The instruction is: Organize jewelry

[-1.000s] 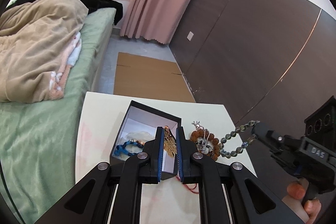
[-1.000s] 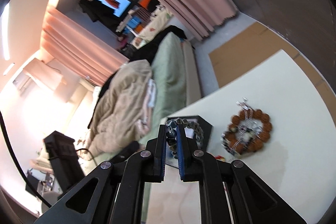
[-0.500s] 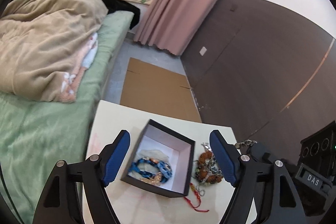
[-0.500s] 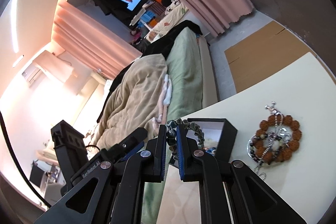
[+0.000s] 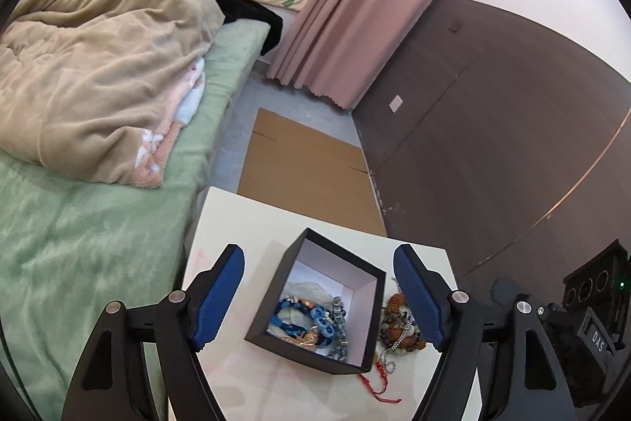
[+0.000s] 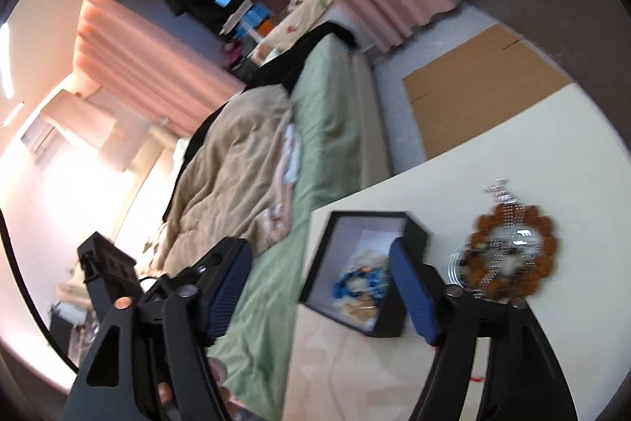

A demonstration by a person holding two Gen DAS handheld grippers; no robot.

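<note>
The green bed is lying beside the white table. On the table a black box is holding bracelets, and a brown bead bracelet is lying just beside it. The left gripper is pointing downward over the box, wide open and empty. The right gripper is opening, nothing between its jaws.

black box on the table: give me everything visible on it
The black box is open-topped, no lid in view, with matte black outer walls and rim and a pale lining; it looks like rigid card. It sits flat on the cream table, turned corner-on in the left wrist view. Inside lie a blue bracelet, a grey bead strand along one wall and a copper-coloured piece. A brown bead bracelet lies on the table beside it. Neither gripper touches it.
</note>
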